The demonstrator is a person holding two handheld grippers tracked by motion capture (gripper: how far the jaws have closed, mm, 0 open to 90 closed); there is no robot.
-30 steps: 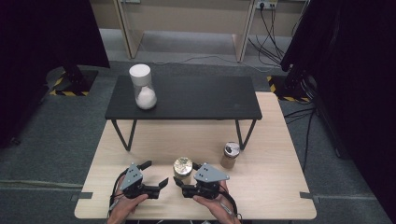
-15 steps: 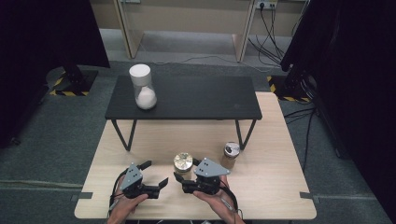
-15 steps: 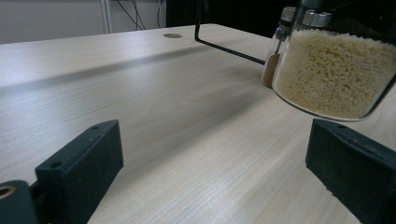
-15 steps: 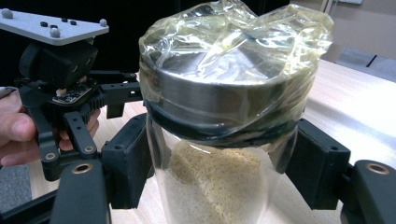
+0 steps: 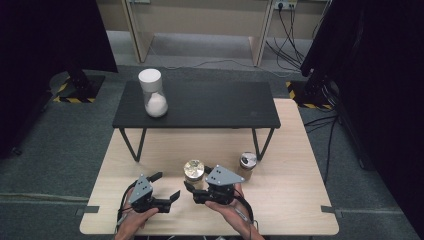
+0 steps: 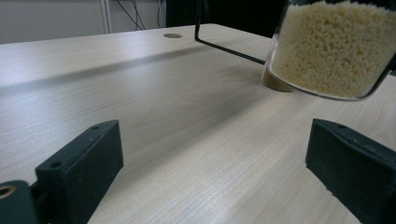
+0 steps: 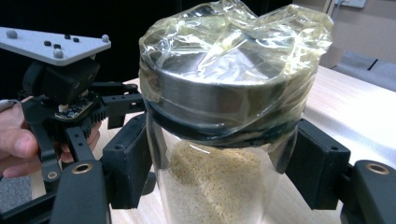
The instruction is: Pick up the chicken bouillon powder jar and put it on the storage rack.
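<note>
The jar (image 7: 219, 140) stood near the front of the wooden table (image 5: 300, 200), its long axis about upright, the lid end up (slightly tipped in the left gripper view). It was clear glass, round, part full of pale grains, with a metal lid under crinkled plastic film. The right gripper (image 5: 192, 191) pinched it just below the lid. The left gripper (image 5: 167, 187) lay beside it, jaws spread and empty.
</note>
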